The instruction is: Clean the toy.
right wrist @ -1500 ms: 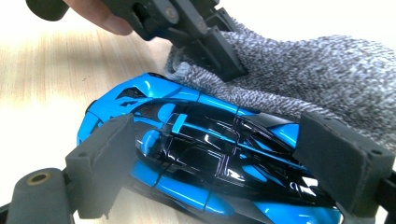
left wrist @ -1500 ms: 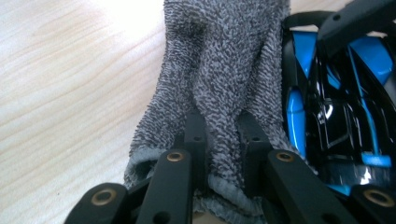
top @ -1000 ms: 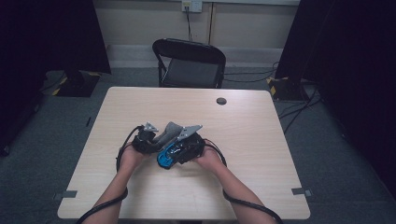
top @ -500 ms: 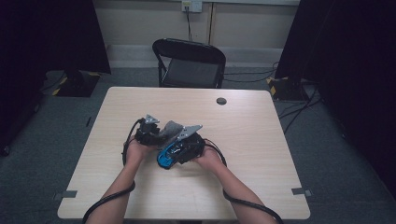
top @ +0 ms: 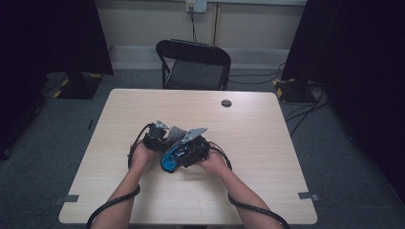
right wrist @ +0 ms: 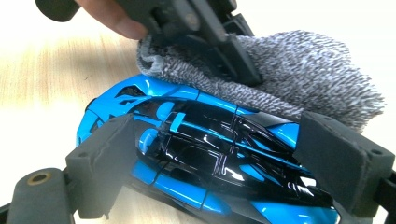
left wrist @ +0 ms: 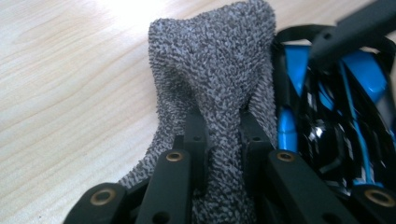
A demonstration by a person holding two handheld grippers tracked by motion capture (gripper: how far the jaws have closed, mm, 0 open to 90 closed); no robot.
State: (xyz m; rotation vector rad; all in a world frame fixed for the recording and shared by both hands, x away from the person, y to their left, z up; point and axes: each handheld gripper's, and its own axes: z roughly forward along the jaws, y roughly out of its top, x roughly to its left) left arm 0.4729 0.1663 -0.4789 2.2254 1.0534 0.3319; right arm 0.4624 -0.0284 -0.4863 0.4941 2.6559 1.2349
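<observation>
Your left gripper (left wrist: 219,140) pinches the grey cloth (left wrist: 219,70); your right gripper (right wrist: 219,154) grips the blue toy car (right wrist: 205,158), mid-table (top: 267,124), far from all 4 edges

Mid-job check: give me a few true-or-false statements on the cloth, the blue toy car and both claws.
1. The left claw is shut on the grey cloth. True.
2. The right claw spans the blue toy car. True; its pads sit at the car's two sides.
3. The cloth lies flat at the table's far edge. False: it is bunched against the car, near the middle of the table.
4. The car is red. False: it is blue and black.
5. A chair stands beyond the table. True.
</observation>
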